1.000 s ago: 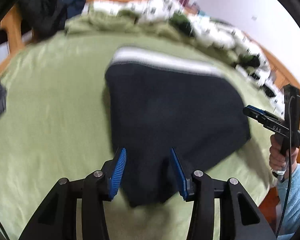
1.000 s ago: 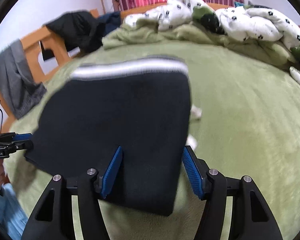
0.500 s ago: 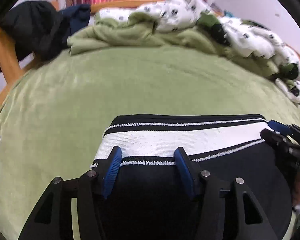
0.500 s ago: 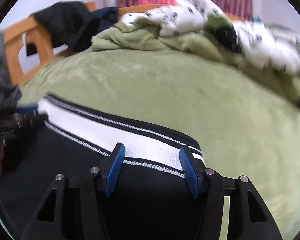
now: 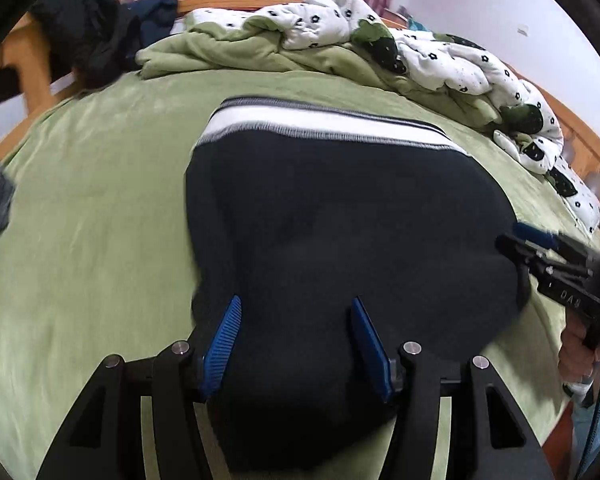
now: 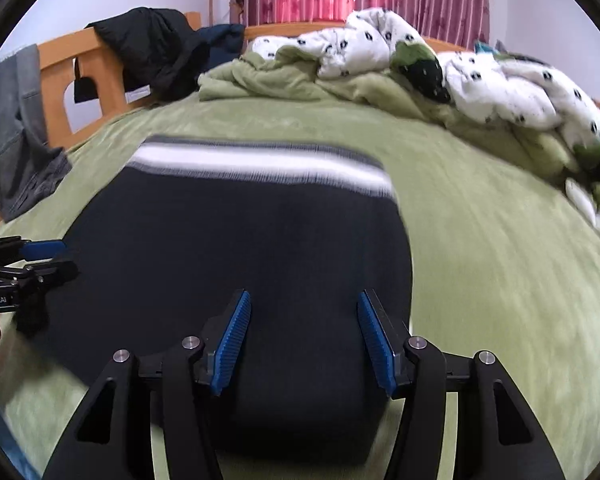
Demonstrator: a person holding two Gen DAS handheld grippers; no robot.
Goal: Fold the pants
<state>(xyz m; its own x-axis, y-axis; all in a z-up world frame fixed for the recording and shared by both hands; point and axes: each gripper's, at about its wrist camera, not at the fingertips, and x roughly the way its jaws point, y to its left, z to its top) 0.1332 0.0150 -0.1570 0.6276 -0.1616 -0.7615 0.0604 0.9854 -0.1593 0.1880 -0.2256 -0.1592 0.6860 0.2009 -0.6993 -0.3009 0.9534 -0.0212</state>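
The black pants [image 5: 340, 216] lie folded into a compact block on the green bed cover, with the white striped waistband [image 5: 320, 124] at the far edge. My left gripper [image 5: 296, 316] is open and empty above the near edge of the block. My right gripper [image 6: 304, 312] is open and empty above the same near edge, further right; the pants [image 6: 240, 248] and waistband [image 6: 260, 164] show in its view too. Each gripper shows at the side of the other's view, the right [image 5: 540, 248] and the left [image 6: 32, 256].
A green blanket and white patterned duvet [image 6: 380, 60] are heaped along the far side of the bed. Dark clothes [image 6: 156, 48] hang on the wooden bed frame [image 6: 60, 76] at the back left, and a grey garment [image 6: 16, 132] hangs at the left.
Half a second ago both grippers were low by the waistband. Now both have drawn back and up, open, and the whole folded block is in view.
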